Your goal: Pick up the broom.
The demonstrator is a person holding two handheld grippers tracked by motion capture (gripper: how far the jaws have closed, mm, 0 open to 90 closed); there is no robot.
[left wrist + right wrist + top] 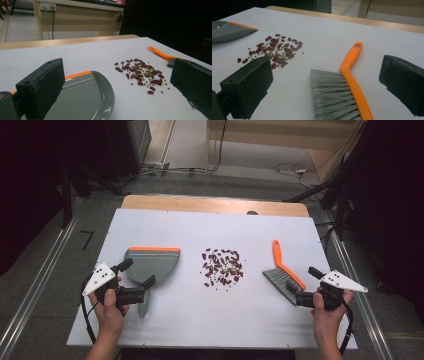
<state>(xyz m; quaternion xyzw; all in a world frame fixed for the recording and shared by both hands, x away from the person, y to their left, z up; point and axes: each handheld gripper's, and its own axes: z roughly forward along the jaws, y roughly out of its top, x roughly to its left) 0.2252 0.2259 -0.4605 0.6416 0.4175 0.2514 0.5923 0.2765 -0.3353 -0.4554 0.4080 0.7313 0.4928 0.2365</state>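
A: From above, what's where?
B: The left gripper (136, 272) hangs wide open over the grey dustpan (152, 262); the right gripper (303, 284), also open, sits by the brush (284, 276). The beans (222, 267) lie between them on the table (220, 320).

A: And the left gripper view?
B: Jaws apart, dustpan (82, 100) below them, beans (141, 73) beyond.

A: The right gripper view?
B: Jaws spread, brush (344, 92) between them, untouched; beans (274, 50) to its left.
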